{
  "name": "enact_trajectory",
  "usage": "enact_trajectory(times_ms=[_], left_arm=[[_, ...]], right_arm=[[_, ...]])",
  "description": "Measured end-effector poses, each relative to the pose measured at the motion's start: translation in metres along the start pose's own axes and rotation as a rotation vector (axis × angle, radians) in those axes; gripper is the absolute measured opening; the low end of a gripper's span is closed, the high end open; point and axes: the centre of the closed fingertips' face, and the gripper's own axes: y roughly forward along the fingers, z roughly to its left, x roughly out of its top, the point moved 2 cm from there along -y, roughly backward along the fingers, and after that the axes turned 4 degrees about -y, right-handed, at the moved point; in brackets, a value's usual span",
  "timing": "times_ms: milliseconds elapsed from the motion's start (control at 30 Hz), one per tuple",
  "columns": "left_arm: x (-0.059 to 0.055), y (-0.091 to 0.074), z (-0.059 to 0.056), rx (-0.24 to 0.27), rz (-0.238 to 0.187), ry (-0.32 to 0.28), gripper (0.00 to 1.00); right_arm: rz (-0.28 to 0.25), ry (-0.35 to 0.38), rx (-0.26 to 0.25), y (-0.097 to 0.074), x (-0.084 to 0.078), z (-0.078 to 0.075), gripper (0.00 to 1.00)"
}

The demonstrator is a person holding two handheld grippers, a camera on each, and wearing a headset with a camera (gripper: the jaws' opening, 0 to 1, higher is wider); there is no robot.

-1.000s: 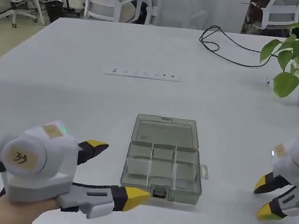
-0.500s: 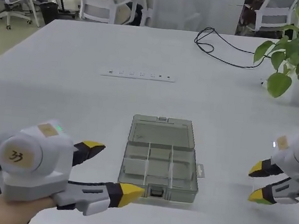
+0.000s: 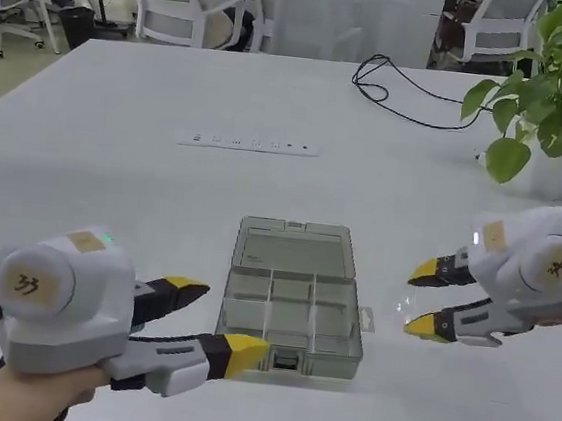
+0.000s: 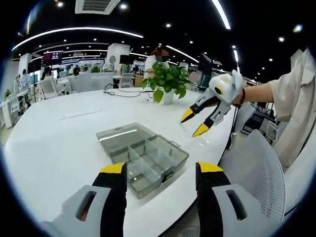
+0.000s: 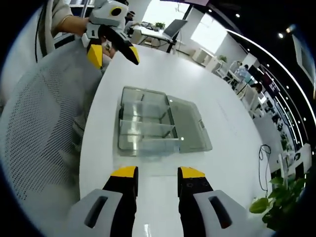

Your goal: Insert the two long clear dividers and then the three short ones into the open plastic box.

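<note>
The clear grey plastic box [image 3: 290, 317] lies at the middle of the table with its lid [image 3: 294, 248] folded flat behind it. Clear dividers [image 3: 268, 315] stand inside and split it into several compartments. My left gripper [image 3: 215, 316] hovers open and empty at the box's front left corner. My right gripper [image 3: 423, 300] is open and empty a little to the right of the box, pointing at it. The box [image 4: 143, 155] sits just beyond my left gripper [image 4: 161, 170], with the right gripper [image 4: 197, 122] past it. In the right gripper view, the box [image 5: 148, 126] lies ahead of my right gripper [image 5: 157, 173], with the left gripper [image 5: 113, 58] beyond.
A white power strip [image 3: 246, 144] lies further back on the table, and a black cable [image 3: 404, 93] loops at the far right. A potted plant [image 3: 555, 89] stands at the right edge. Office chairs [image 3: 181, 9] line the far side.
My right gripper has risen and moved left, closer to the box's right side. The left gripper has stayed about where it was. The head camera has shifted slightly.
</note>
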Motion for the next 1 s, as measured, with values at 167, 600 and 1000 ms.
enact_trajectory(times_ms=[167, 600, 1000], left_arm=[[0.005, 0.001, -0.002, -0.02, -0.032, -0.046, 0.49], [0.011, 0.011, -0.014, -0.081, -0.053, -0.107, 0.38], [0.016, 0.019, -0.014, -0.092, -0.07, -0.187, 0.25]], right_arm=[[-0.04, -0.031, -0.011, 0.003, 0.023, 0.0, 0.32], [-0.129, -0.085, -0.028, 0.009, 0.072, 0.007, 0.32], [-0.177, -0.118, -0.012, 0.019, 0.099, 0.017, 0.32]])
